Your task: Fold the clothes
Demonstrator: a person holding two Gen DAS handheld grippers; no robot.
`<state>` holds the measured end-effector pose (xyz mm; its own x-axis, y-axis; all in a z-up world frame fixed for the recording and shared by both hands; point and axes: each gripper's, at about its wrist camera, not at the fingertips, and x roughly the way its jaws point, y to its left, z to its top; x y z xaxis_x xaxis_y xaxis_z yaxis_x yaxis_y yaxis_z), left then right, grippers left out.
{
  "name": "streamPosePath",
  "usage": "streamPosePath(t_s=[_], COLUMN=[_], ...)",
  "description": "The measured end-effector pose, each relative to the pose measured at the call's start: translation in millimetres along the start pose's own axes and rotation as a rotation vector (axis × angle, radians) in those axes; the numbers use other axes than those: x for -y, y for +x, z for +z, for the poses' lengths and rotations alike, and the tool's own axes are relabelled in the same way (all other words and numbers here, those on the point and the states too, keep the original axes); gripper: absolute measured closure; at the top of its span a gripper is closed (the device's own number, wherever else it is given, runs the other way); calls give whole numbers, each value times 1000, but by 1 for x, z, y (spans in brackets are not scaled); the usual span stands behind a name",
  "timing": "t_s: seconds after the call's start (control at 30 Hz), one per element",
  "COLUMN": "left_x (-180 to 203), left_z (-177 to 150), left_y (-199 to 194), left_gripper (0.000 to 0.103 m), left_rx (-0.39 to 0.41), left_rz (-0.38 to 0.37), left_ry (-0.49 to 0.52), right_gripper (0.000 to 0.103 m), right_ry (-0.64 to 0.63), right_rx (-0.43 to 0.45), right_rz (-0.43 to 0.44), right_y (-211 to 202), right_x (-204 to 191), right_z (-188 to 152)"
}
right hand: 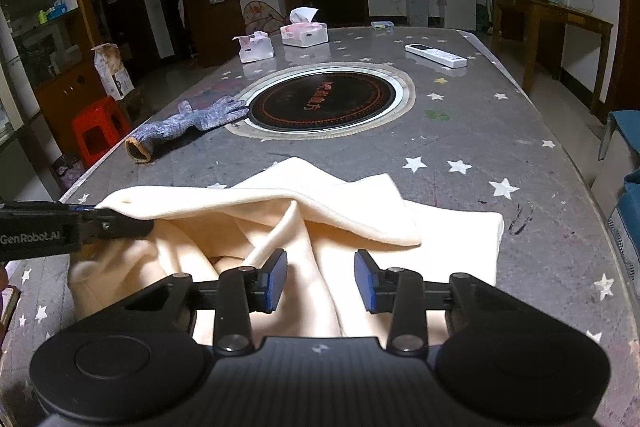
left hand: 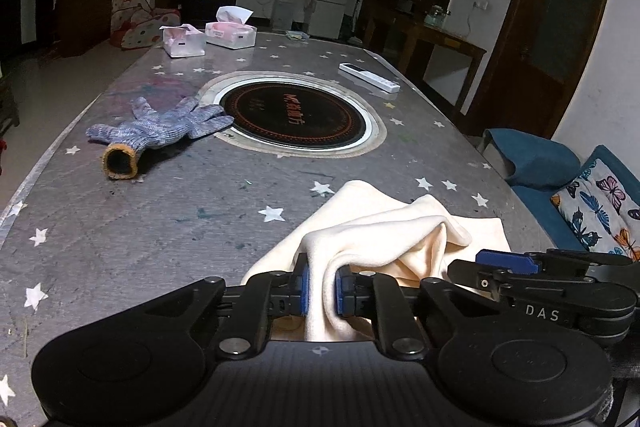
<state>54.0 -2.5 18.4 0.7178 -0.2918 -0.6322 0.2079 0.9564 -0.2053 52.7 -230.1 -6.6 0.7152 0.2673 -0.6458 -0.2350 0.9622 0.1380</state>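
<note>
A cream cloth point(left hand: 384, 227) lies rumpled on the near end of the grey star-patterned table point(left hand: 160, 219). My left gripper point(left hand: 323, 289) is shut on a fold of the cloth, which rises between its blue pads. In the right wrist view the cloth point(right hand: 280, 215) lies bunched, with one layer folded over. My right gripper point(right hand: 321, 279) is open just above the cloth, with nothing between its pads. The left gripper point(right hand: 132, 225) enters that view from the left, holding the cloth's edge. The right gripper point(left hand: 520, 263) shows at the right of the left wrist view.
A blue knit glove point(left hand: 160, 129) lies left of a round black cooktop point(left hand: 296, 117) set in the table. Two tissue boxes point(left hand: 230, 33) and a white remote point(left hand: 368, 77) sit at the far end. A blue sofa point(left hand: 560, 187) stands right, a red stool point(right hand: 98, 129) left.
</note>
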Motion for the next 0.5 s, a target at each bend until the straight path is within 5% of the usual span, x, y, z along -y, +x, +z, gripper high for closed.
streamPosePath(t_s=[0.27, 0.5], left_x=[4, 11], left_z=[0, 2], left_y=[-1, -4], left_gripper=[86, 80], left_rx=[-12, -5], left_rz=[10, 27], left_ry=[17, 45], right_gripper=[66, 66], right_ry=[-28, -44], right_rx=[15, 21], right_rz=[-15, 80], right_y=[-1, 11], right_x=[3, -4], right_z=[3, 15])
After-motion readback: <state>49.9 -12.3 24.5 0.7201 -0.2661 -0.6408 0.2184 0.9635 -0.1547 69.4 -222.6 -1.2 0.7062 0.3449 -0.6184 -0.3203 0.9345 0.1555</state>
